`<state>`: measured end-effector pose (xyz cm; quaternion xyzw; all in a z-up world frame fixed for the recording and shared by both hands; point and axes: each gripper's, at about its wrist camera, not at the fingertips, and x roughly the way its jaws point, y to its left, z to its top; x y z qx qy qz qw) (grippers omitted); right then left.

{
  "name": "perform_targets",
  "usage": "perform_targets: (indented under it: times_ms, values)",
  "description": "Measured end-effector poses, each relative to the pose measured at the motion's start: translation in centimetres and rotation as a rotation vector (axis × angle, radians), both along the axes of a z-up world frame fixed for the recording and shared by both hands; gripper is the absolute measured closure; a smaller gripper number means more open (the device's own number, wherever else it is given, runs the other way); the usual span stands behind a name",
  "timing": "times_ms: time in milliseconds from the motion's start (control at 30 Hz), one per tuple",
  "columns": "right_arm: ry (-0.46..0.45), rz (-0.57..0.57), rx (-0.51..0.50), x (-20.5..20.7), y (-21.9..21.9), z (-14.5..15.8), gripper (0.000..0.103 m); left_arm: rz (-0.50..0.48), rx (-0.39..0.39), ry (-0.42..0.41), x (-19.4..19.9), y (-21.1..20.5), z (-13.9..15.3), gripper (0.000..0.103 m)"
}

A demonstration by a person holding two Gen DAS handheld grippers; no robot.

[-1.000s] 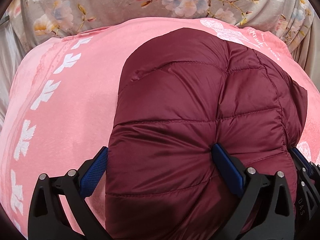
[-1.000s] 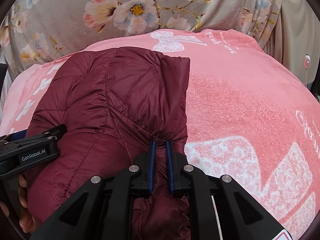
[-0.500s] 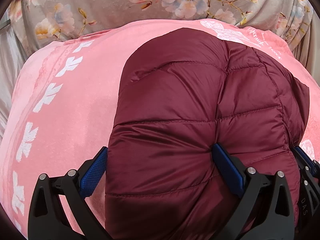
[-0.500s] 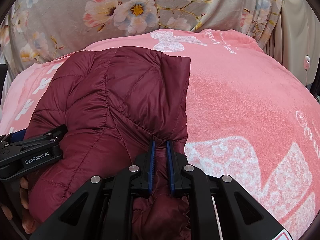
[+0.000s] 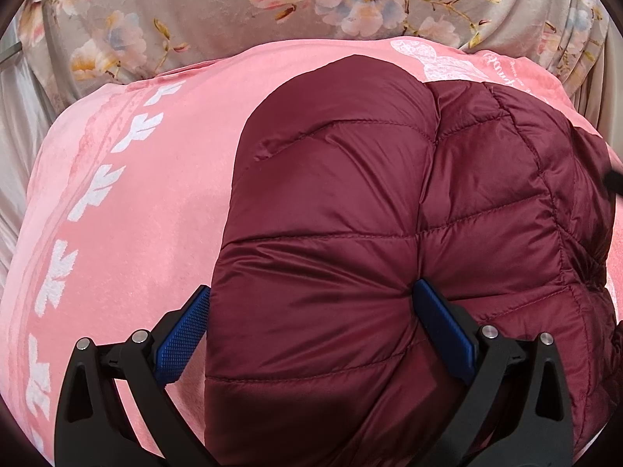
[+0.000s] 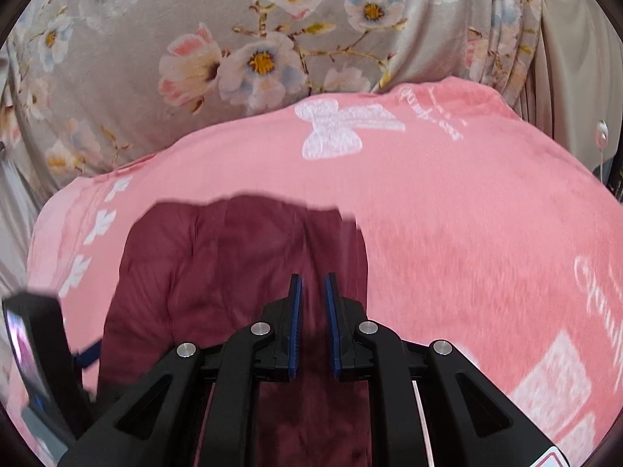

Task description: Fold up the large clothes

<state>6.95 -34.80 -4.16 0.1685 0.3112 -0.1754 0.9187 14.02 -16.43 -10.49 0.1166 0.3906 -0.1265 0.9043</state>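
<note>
We are cataloguing a maroon padded jacket lying folded on a pink blanket. The left hand-held gripper is straddling its near fold with jaws spread wide; grip unclear. The right hand-held gripper is nearly clenched, nothing visibly pinched. The right view is blurring; the jacket's near edge is cut off.

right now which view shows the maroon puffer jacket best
The left wrist view: the maroon puffer jacket is sharp, with quilting visible. The right wrist view shows it motion-blurred, partly behind the right gripper.
</note>
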Motion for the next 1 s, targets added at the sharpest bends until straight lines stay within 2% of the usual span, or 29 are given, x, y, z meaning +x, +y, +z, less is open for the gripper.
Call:
perform_targets:
  times_ms: [133, 267, 333, 533, 567, 600, 667, 767, 867, 933, 1000]
  values:
    - [0.076, -0.043, 0.033, 3.4, -2.3, -2.2, 0.091, 0.0, -0.003, 0.002, 0.0, 0.1, 0.0, 0.005]
    - [0.143, -0.049, 0.071, 4.9, -3.2, -5.4, 0.091, -0.001, -0.006, 0.0, 0.0, 0.1, 0.0, 0.005]
    - [0.149, -0.043, 0.065, 5.0, -3.1, -6.5, 0.091, -0.001, -0.009, -0.002, -0.1, 0.0, -0.1, 0.005]
    - [0.152, -0.039, 0.062, 4.6, -3.1, -6.5, 0.087, -0.001, -0.004, -0.002, -0.1, -0.1, -0.1, 0.005]
    - [0.148, -0.05, 0.056, 3.9, -3.0, -6.0, 0.077, -0.002, -0.005, 0.003, 0.0, 0.0, -0.1, 0.005]
    - [0.137, -0.059, 0.058, 3.2, -2.8, -5.5, 0.06, -0.001, -0.007, 0.007, 0.1, 0.0, -0.1, 0.005]
    - [0.101, -0.053, 0.08, 1.2, -2.7, -4.8, 0.043, -0.001, -0.01, 0.015, 0.2, 0.0, -0.1, 0.005]
    - [0.102, -0.028, 0.135, -0.9, -2.7, -4.9, 0.037, 0.004, -0.01, 0.014, 0.2, -0.1, 0.0, 0.005]
    - [0.109, -0.006, 0.23, -2.0, -3.1, -5.8, 0.036, 0.001, -0.017, 0.043, 0.3, 0.3, 0.5, 0.005]
    - [0.116, 0.001, 0.265, -2.6, -3.2, -6.2, 0.036, -0.006, -0.074, 0.101, 0.3, 1.5, 1.1, 0.005]
    - [0.126, 0.021, 0.289, -2.9, -2.9, -6.5, 0.036, 0.0, -0.166, 0.145, 0.5, 3.4, 1.8, 0.005]
